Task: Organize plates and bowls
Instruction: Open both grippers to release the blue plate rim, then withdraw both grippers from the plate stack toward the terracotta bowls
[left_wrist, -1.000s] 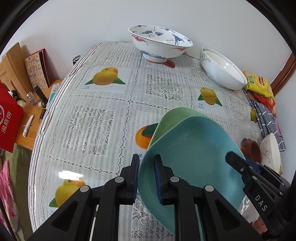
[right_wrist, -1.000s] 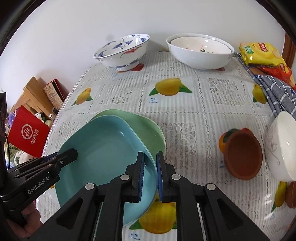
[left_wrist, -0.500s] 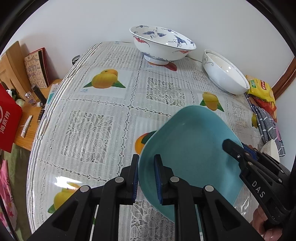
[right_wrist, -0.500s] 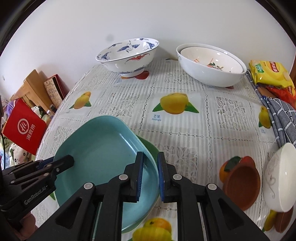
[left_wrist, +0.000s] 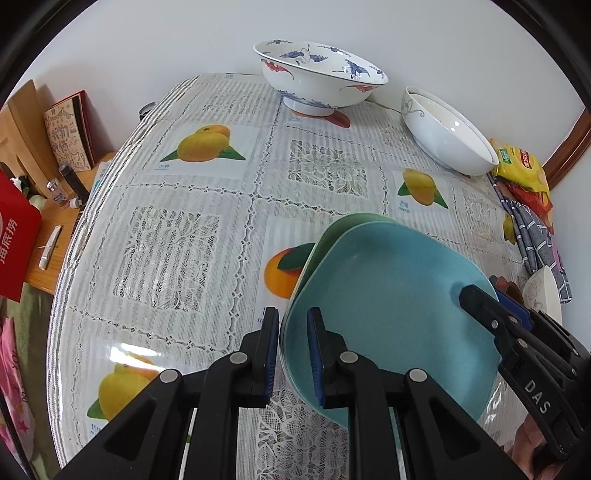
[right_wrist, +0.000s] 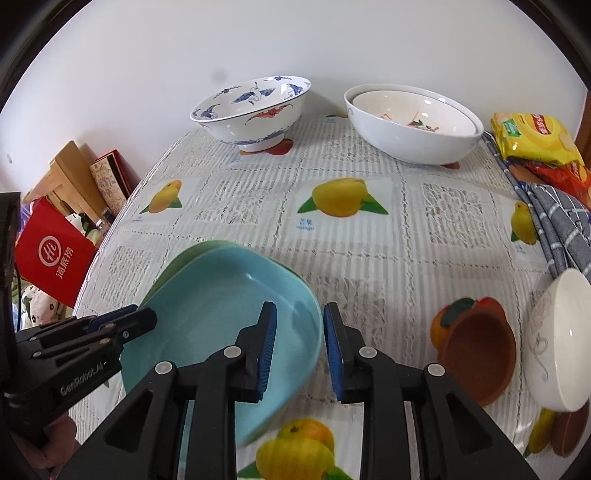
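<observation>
A blue square plate (left_wrist: 388, 314) (right_wrist: 229, 310) rests in a pale green plate (left_wrist: 332, 236) (right_wrist: 173, 266), whose rim shows behind it. My left gripper (left_wrist: 293, 350) is shut on the blue plate's near-left rim; in the right wrist view its tip (right_wrist: 144, 321) reaches in from the left. My right gripper (right_wrist: 301, 347) straddles the plate's right rim, its jaws opening and the pads clear of the rim. The left wrist view has that gripper (left_wrist: 480, 302) over the plate's right edge.
At the back stand a blue-and-white crane bowl (right_wrist: 251, 107) and nested white bowls (right_wrist: 410, 125). On the right are a small brown bowl (right_wrist: 476, 350), a white bowl (right_wrist: 561, 339), snack bags (right_wrist: 535, 136) and a striped cloth (right_wrist: 561, 221). The table edge (left_wrist: 74, 258) drops off left.
My right gripper's jaws have parted from the blue plate's rim. The blue plate has settled over the green one. The left gripper keeps its grip.
</observation>
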